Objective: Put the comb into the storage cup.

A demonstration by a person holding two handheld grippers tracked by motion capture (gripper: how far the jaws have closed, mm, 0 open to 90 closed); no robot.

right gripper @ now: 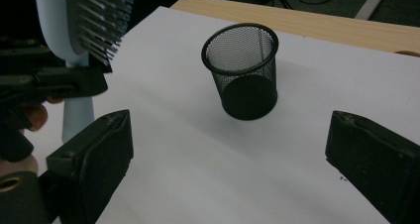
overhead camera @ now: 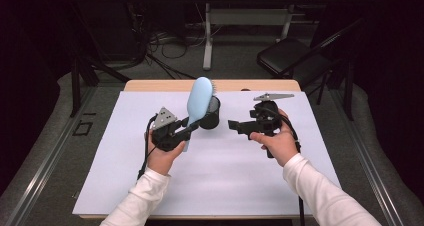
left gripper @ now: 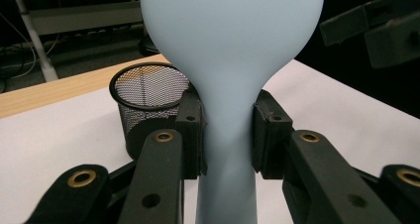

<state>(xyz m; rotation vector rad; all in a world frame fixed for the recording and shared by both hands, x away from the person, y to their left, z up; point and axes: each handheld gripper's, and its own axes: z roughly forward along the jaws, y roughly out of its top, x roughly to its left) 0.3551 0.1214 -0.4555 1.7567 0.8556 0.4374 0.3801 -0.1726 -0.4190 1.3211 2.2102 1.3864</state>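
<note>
The left gripper [overhead camera: 186, 129] pinches the brush [overhead camera: 199, 102] by its neck, just where the handle narrows below the wide head; in the left gripper view both pads [left gripper: 190, 135] press flat on the two sides of that waist. That grip looks chosen on purpose: the narrow part fits between the jaws, and the swelling head above keeps the brush from slipping down through them. The brush stands nearly upright, head up and handle tail hanging below the jaws, bristles turned away from the person and toward the right gripper's camera

The cup [overhead camera: 210, 113], a black mesh one, stands upright on the white sheet [overhead camera: 125, 161] just past the left gripper, mouth open to the top. With the handle end pointing down and the cup so near, my reading is that the brush is being readied to go handle-first into the cup; it would have to be lifted over the rim first, since the handle tip now sits lower than the mouth

The right gripper [overhead camera: 239, 127] holds nothing, its jaws spread wide in its own view with bare sheet between them. It hangs off to the side of the cup, apart from it, probably kept clear so the left has room, or ready to steady the light cup if the brush tips it
</note>
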